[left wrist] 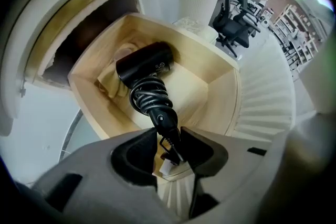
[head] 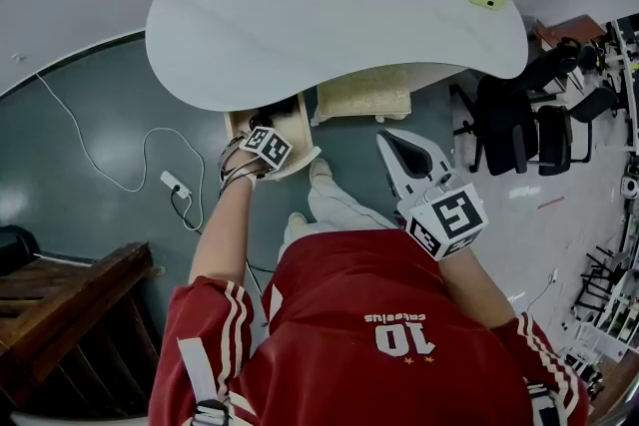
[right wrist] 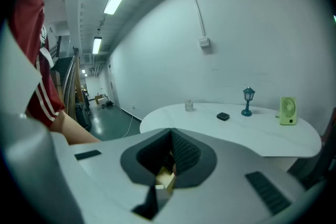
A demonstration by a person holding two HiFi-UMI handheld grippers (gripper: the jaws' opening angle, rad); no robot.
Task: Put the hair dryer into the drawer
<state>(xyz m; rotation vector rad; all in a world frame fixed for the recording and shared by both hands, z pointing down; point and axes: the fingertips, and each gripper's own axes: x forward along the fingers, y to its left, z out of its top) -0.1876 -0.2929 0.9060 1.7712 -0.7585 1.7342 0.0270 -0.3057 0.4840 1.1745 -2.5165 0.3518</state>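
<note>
Black hair dryer (left wrist: 144,65), cord coiled round its handle, lies on cloth (left wrist: 107,84) in the open pale wooden drawer (left wrist: 220,86) under the white counter (head: 300,15). Left gripper (left wrist: 169,136) points down, jaws narrow, seemingly pinching the handle's tail. Right gripper (right wrist: 170,136) off right, jaws together, empty. Lay the handle flat, clear of the near wall, before letting go.
</note>
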